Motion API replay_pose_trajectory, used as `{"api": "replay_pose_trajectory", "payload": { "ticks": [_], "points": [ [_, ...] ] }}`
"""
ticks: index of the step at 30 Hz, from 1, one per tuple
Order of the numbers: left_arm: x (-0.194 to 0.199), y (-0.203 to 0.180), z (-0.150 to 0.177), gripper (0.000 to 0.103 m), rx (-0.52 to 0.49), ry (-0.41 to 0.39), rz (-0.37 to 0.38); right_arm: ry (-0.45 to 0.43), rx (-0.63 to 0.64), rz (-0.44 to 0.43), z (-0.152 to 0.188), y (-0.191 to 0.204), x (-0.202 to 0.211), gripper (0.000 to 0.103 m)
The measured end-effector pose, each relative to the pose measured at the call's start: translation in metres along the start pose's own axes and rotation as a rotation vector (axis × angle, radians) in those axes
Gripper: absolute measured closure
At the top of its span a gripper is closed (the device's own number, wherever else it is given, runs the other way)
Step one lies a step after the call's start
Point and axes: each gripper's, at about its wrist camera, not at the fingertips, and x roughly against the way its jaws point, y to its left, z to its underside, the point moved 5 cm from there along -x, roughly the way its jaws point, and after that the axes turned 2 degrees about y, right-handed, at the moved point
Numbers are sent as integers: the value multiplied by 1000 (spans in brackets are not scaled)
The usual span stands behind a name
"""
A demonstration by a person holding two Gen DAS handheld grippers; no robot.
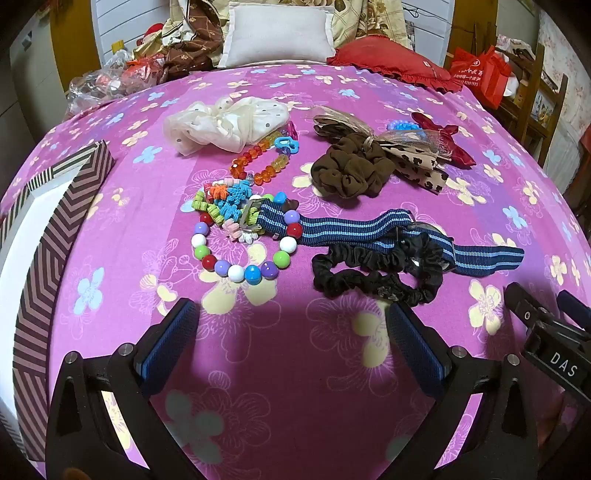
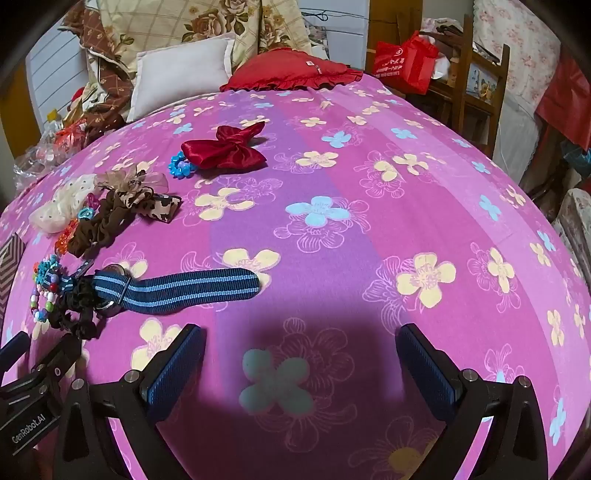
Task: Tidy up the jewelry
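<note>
Jewelry and hair pieces lie on a pink flowered bedsheet [image 1: 295,369]. In the left wrist view I see a coloured bead bracelet [image 1: 243,254], an orange bead bracelet [image 1: 258,162], a blue striped watch strap [image 1: 354,229], a black scrunchie [image 1: 376,269], a brown scrunchie [image 1: 347,170], a white scrunchie [image 1: 225,123] and a red bow [image 1: 447,138]. A chevron-striped box [image 1: 48,236] stands open at the left. My left gripper [image 1: 291,328] is open and empty, just short of the bead bracelet and black scrunchie. My right gripper [image 2: 301,349] is open and empty over bare sheet, right of the strap [image 2: 177,290].
Pillows [image 1: 277,33] and a red cushion [image 1: 391,62] lie at the head of the bed. Plastic bags [image 1: 99,81] sit at the far left. A wooden chair with a red bag [image 2: 406,62] stands to the right of the bed.
</note>
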Motion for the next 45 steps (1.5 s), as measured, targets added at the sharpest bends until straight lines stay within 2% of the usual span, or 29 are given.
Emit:
{"api": "replay_pose_trajectory", "payload": {
  "ticks": [7,9,11,14,16,17,20,22,25,26,27,29,31,32,33,35,37,39,45],
  "points": [
    [2,0,1,0,-26,4,12,-11,-1,-2,0,0,0,0],
    [10,3,11,5,-38,9,4,-7,-1,-2,0,0,0,0],
    [24,14,19,14,-17,6,8,-6,-1,-2,-1,0,0,0],
    [70,35,30,14,24,-88,-4,-6,0,-2,-1,0,0,0],
    [103,47,33,14,27,-163,-61,-5,-1,-2,-1,0,-1,0],
    [120,55,35,14,25,-202,-114,-5,0,-1,-1,0,-1,0],
    [157,79,39,14,44,-276,-225,-1,-3,5,1,-1,0,0],
    [180,96,47,14,65,-327,-280,-1,-27,20,13,-6,10,0],
    [189,108,62,14,71,-343,-321,-10,-27,33,32,-8,25,3],
    [186,110,66,14,72,-332,-330,-19,-19,45,38,-7,32,8],
    [187,113,71,14,75,-330,-333,-32,-3,57,45,-7,39,12],
    [184,120,81,14,100,-333,-323,-78,54,97,59,-5,60,12],
    [181,122,87,14,119,-304,-300,-119,98,113,69,2,79,14],
    [182,121,88,14,120,-281,-275,-131,105,113,72,5,86,19],
    [181,120,90,14,123,-264,-241,-135,104,105,75,7,92,24],
    [182,116,91,14,122,-256,-183,-122,80,31,80,14,105,31],
    [187,110,90,14,97,-270,-177,-87,47,-44,83,21,112,36],
    [194,105,90,14,61,-285,-185,-46,48,-109,84,34,115,37],
    [208,103,94,14,28,-300,-205,-93,137,-97,89,60,135,37]
  ]
}}
